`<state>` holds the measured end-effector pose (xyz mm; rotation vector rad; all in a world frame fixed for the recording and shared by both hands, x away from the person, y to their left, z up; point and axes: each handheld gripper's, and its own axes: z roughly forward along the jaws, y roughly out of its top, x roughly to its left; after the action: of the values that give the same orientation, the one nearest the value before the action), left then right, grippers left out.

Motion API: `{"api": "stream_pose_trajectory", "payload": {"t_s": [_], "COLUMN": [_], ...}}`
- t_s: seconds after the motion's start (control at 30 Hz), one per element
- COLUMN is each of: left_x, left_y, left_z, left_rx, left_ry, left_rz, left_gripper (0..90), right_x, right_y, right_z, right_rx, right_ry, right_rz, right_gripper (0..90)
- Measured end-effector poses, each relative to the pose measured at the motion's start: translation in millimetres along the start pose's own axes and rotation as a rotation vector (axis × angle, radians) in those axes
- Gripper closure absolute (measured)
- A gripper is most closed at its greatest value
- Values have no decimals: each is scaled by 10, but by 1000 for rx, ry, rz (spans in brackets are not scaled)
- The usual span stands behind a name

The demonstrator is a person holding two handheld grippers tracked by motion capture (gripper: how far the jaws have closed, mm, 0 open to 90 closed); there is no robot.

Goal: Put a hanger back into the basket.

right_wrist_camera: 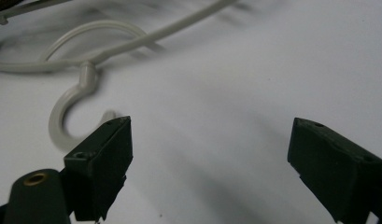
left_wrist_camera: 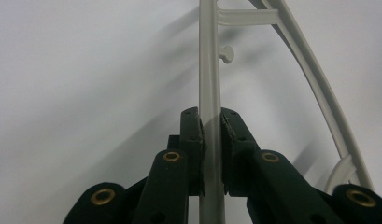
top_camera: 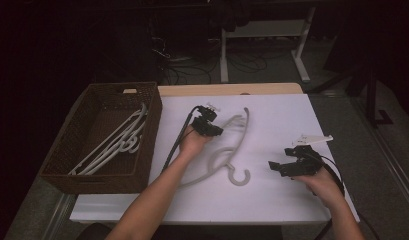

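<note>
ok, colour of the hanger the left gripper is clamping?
Pale grey-white plastic hanger, plain, no pattern; clearest in the left gripper view, between the left gripper pads.

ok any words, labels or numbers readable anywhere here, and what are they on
None can be read.
The hanger, the basket and the white table carry no lettering.
The white tags above the left claw and the right claw are too small to show any marks.

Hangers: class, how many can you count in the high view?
About 4: one hanger on the white table, gripped by the left tool; roughly three overlapping hangers in the basket, perhaps hiding more.
</note>
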<state>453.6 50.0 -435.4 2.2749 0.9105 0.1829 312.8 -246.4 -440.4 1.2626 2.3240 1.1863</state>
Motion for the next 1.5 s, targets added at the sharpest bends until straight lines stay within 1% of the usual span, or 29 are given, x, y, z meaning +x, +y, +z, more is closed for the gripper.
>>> {"api": "stream_pose_trajectory", "payload": {"t_s": [0.07, 0.1, 0.13, 0.17, 0.2, 0.23, 0.27, 0.37, 0.5, 0.63, 0.67, 0.73, 0.77, 0.8, 0.87, 0.9, 0.93, 0.97, 1.0, 1.03, 1.07, 1.1, 1.2, 1.23, 1.27, 1.3, 1.37, 1.47, 1.5], "left_x": [-136, -136, -326, -326, -439, -439, -529, -596, -629, -560, -507, -486, -473, -465, -457, -457, -454, -454, -459, -464, -463, -462, -453, -453, -454, -453, -463, -496, -509], "left_y": [47, 47, 92, 92, 103, 103, 94, 75, 75, 37, -15, -49, -88, -174, -272, -272, -376, -376, -427, -477, -526, -575, -744, -744, -778, -806, -842, -839, -836], "left_z": [77, 77, 186, 186, 255, 255, 317, 369, 362, 225, 96, 29, -38, -187, -340, -340, -488, -488, -555, -619, -678, -729, -859, -859, -880, -896, -909, -915, -917], "left_rx": [6, 6, 25, 25, 38, 38, 53, 66, 56, 36, 13, 5, -3, -19, -40, -40, -62, -62, -77, -91, -101, -111, -121, -121, -122, -122, -126, -125, -128], "left_ry": [-35, -35, -79, -79, -104, -104, -136, -153, -160, -163, -182, -196, -212, -218, -231, -231, -246, -246, -255, -266, -275, -285, -303, -303, -305, -312, -317, -327, -329], "left_rz": [32, 32, 72, 72, 93, 93, 111, 129, 139, 144, 142, 137, 137, 161, 180, 180, 189, 189, 197, 199, 205, 204, 220, 220, 225, 228, 227, 241, 243], "left_gripper": [809, 809, 809, 808, 808, 808, 808, 807, 787, 664, 603, 565, 506, 478, 438, 421, 403, 389, 371, 371, 340, 340, 291, 291, 289, 289, 287, 286, 286], "right_x": [1, 1, 1, 1, -2, -3, -3, -4, -4, 10, 11, 12, 9, 5, 4, 4, 2, 2, 7, 7, 11, 11, 8, 8, -3, -3, -4, -44, -44], "right_y": [0, 0, 0, 0, -1, -2, -2, -4, -2, 17, 41, 59, 107, 138, 213, 213, 293, 293, 372, 372, 455, 455, 618, 618, 685, 685, 744, 814, 814], "right_z": [0, 0, -5, -5, -7, -8, -10, -13, -14, -24, -27, -28, -28, -29, -23, -23, -6, -6, 30, 30, 85, 85, 246, 246, 342, 342, 441, 615, 615], "right_rx": [0, 0, -2, -2, -2, -2, -3, -3, -3, -3, 0, 6, 9, 8, 9, 9, 5, 5, 11, 11, 22, 22, 34, 34, 34, 34, 61, 100, 100], "right_ry": [1, 1, 2, 2, 1, 1, 3, 3, 0, -6, -11, -12, -13, -15, -33, -33, -42, -42, -62, -62, -76, -76, -95, -95, -85, -85, -94, -116, -116], "right_rz": [0, 0, 2, 2, 2, 2, 1, 0, 2, -4, -11, -11, -10, -7, -6, -6, -8, -8, -13, -13, -18, -18, -24, -24, -20, -20, -25, -30, -30], "right_gripper": [137, 137, 137, 137, 137, 137, 137, 137, 137, 137, 133, 133, 137, 145, 189, 189, 253, 253, 344, 344, 507, 507, 730, 730, 832, 832, 890, 893, 893]}}
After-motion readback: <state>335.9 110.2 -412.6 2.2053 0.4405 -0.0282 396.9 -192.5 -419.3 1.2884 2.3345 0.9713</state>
